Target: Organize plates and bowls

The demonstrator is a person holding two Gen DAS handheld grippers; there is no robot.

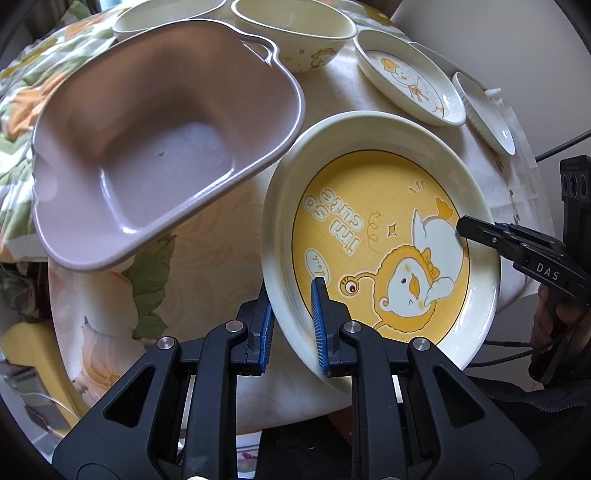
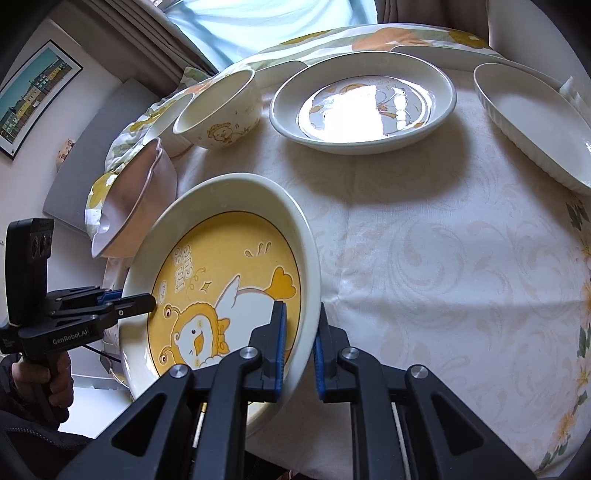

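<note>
A cream plate with a yellow duck picture (image 1: 369,221) (image 2: 221,266) hangs tilted over the near part of the table, held from both sides. My left gripper (image 1: 291,328) is shut on its near-left rim, one blue pad inside the plate and one underneath. On the opposite rim my right gripper (image 2: 299,347) is shut the same way. Each gripper also shows in the other's view: the right gripper (image 1: 463,227) at the plate's right edge, the left gripper (image 2: 147,301) at its left edge.
A mauve plastic basin (image 1: 159,147) (image 2: 136,199) lies tilted left of the plate. Behind it stand two cream bowls (image 1: 295,33) (image 2: 221,110). A smaller duck plate (image 1: 410,81) (image 2: 362,99) and a white ribbed oval dish (image 1: 484,110) (image 2: 532,125) rest further back on the floral tablecloth (image 2: 424,258).
</note>
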